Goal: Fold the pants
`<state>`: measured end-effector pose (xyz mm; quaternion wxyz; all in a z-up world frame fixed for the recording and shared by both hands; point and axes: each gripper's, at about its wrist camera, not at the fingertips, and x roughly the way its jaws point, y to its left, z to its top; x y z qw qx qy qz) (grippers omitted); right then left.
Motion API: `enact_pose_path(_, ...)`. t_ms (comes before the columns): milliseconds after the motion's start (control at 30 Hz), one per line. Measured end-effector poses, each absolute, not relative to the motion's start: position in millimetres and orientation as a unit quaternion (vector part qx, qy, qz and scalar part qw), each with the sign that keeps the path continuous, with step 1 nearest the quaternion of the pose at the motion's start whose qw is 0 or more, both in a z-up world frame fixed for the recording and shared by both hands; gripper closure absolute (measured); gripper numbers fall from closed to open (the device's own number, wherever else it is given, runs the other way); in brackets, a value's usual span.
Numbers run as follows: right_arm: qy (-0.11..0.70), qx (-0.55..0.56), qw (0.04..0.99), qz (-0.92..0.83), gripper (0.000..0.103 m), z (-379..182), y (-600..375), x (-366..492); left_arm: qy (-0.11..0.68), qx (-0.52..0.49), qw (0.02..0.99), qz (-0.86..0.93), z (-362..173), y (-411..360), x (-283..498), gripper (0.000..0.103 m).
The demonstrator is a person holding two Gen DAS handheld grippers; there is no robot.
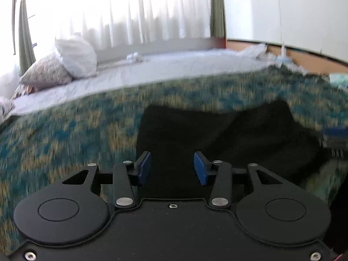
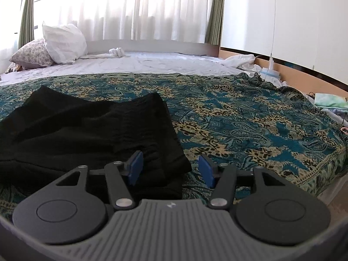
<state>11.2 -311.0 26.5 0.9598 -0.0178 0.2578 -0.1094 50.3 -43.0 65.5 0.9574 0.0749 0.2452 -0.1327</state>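
Note:
The black pants (image 1: 228, 139) lie folded in a thick pile on the patterned teal and beige bedspread (image 1: 65, 130). My left gripper (image 1: 172, 168) is open and empty, over the pile's near left part. In the right wrist view the pants (image 2: 87, 130) fill the left half, with the near right corner between my fingers. My right gripper (image 2: 170, 169) is open and empty, straddling that corner just above the bedspread (image 2: 250, 119). The left wrist view is blurred by motion.
A white pillow (image 2: 63, 43) and a floral pillow (image 2: 32, 54) lie at the far left on the white sheet (image 2: 141, 63). Crumpled white cloth (image 2: 241, 61) and a green cloth (image 2: 328, 102) lie at the right edge by the wall. Curtains hang behind the bed.

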Motion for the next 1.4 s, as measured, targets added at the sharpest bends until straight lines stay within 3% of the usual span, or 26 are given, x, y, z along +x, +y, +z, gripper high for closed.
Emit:
enact_pose_path(133, 0.233, -0.022, 0.968, -0.093, 0.040, 51.4, -306.6, 20.3, 0.233, 0.067, 0.958, -0.154, 85.5, -50.3, 100.3, 0.064)
enact_pose_path(200, 0.230, -0.023, 0.970, -0.072, 0.040, 61.4, -302.8, 33.4, 0.244, 0.063, 0.956, -0.153, 83.3, -57.4, 130.9, 0.079)
enact_pose_path(233, 0.231, -0.021, 0.971, -0.056, 0.045, 64.7, -301.0, 41.8, 0.254, 0.056, 0.954, -0.151, 79.7, -61.2, 146.4, 0.082)
enact_pose_path(300, 0.236, -0.017, 0.971, -0.028, 0.076, 66.5, -298.1, 59.1, 0.275, 0.042, 0.949, -0.145, 71.3, -67.4, 172.3, 0.084)
enact_pose_path(367, 0.248, -0.025, 0.968, -0.019, 0.082, 62.8, -293.1, 77.0, 0.291, 0.032, 0.946, -0.137, 60.5, -70.8, 193.1, 0.085)
enact_pose_path(633, 0.290, -0.062, 0.955, -0.027, 0.080, 32.2, -279.7, 119.3, 0.319, 0.041, 0.940, -0.112, 24.5, -77.9, 226.5, 0.086)
enact_pose_path(700, 0.293, -0.058, 0.954, -0.038, 0.069, 28.2, -283.2, 122.7, 0.322, 0.035, 0.940, -0.108, 18.4, -76.5, 230.1, 0.089)
enact_pose_path(1167, 0.287, -0.032, 0.955, -0.064, 0.068, 17.7, -304.9, 134.0, 0.331, -0.030, 0.936, -0.118, 8.0, -59.3, 244.4, 0.089)
enact_pose_path(1400, 0.281, -0.053, 0.956, -0.065, 0.062, 13.7, -297.8, 133.9, 0.334, -0.024, 0.936, -0.114, 9.5, -61.5, 245.8, 0.089)
